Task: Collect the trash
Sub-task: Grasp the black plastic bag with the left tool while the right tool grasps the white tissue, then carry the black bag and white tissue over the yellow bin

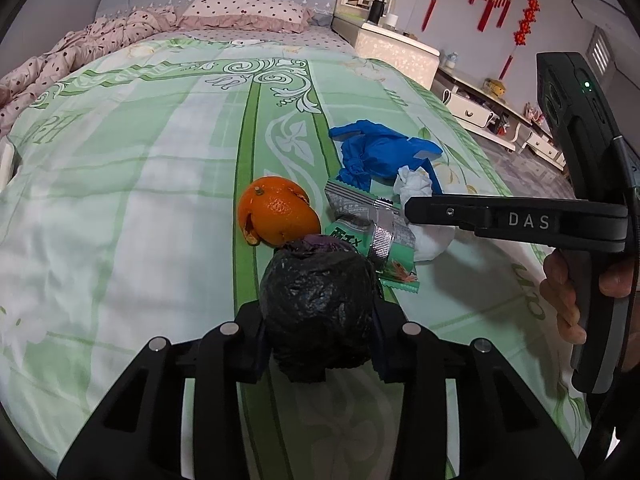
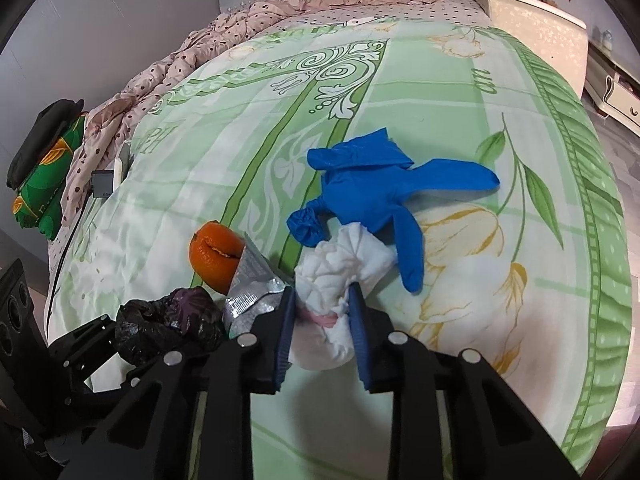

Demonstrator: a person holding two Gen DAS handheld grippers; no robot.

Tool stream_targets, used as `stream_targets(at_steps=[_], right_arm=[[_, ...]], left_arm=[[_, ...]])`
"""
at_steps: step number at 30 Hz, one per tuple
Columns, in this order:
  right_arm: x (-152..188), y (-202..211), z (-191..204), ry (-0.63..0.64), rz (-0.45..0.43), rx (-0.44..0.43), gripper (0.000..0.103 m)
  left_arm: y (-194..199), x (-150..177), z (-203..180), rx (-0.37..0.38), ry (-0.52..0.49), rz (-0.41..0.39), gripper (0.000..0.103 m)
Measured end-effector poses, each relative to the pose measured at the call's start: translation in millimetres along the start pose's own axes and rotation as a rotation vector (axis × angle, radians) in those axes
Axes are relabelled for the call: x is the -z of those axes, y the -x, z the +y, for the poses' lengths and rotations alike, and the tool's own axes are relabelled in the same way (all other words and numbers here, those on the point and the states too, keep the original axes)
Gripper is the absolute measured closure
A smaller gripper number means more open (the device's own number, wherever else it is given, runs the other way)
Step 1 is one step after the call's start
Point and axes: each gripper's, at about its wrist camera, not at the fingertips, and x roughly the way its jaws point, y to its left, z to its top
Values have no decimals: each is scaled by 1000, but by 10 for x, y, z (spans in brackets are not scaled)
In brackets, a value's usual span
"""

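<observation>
A green-and-white patterned bedspread (image 1: 160, 152) is covering most of both views, with a rumpled pink dotted quilt (image 2: 188, 60) and a matching pillow (image 1: 244, 8) lying toward the head of the bed. A white bedside cabinet (image 1: 396, 48) is standing just past the mattress edge.

The trash is sitting in a loose cluster on the spread. A blue glove (image 2: 376, 196) is lying farthest out, one finger touching the white crumpled tissue (image 2: 340, 280). The right gripper (image 2: 322, 312) is pressing its blue pads into that tissue from both sides, the jaws drawn in close around it. The left gripper (image 1: 318, 344) is squeezing a black crumpled bag (image 1: 318, 312) the same way (a purple scrap is showing at its top), its jaws narrowed against the wad.

An orange peel (image 1: 278, 212) is resting just beyond the bag, beside a green snack wrapper (image 1: 372, 256) and a silver foil wrapper (image 1: 360, 208) that are overlapping. A hand (image 1: 564, 304) is gripping the right tool's handle.
</observation>
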Motion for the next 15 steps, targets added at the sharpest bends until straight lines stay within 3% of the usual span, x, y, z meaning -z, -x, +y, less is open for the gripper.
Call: stream_targets(at_steps=[15], right_arm=[[94, 627, 36, -10, -103, -3, 80]], left_arm=[[619, 39, 28, -36, -7, -62, 67]])
